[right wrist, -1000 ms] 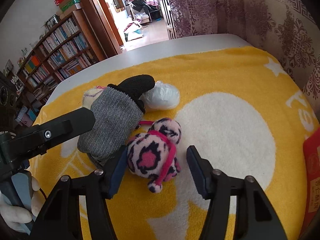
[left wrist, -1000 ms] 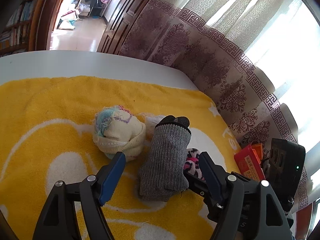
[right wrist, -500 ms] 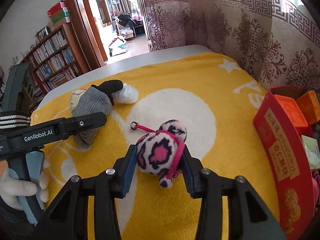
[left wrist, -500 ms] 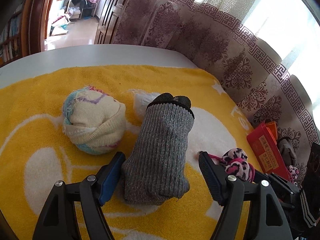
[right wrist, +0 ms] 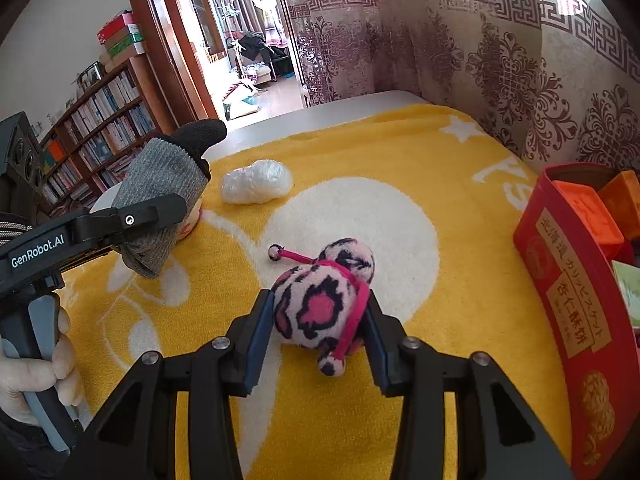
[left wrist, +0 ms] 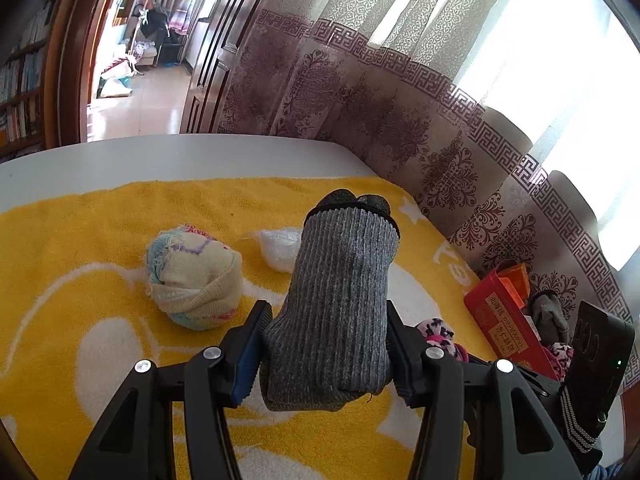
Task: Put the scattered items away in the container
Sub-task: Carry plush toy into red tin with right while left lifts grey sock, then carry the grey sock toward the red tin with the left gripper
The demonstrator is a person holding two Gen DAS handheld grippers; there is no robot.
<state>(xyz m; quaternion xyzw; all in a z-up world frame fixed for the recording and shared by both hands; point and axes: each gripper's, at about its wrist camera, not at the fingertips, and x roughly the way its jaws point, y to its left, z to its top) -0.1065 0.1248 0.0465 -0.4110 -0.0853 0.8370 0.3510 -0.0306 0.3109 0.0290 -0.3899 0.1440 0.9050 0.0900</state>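
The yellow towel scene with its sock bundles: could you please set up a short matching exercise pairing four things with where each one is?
Things:
1. grey sock bundle
2. pink leopard plush
3. cream sock ball
4. red box

Places:
A. lying free on the yellow towel
B. gripped by the right tool
C. at the towel's edge near the curtain
D. between the closing jaws of the left tool

Pairs: 1-D, 2-B, 3-A, 4-C

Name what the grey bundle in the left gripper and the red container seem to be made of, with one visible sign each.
Grey bundle: knitted fabric, probably wool or acrylic; matte ribbed rows, a darker cuff showing at the top. Red container: looks like printed cardboard or thin tin, hard to tell; smooth, slightly glossy wall with gold lettering and a thin rim.
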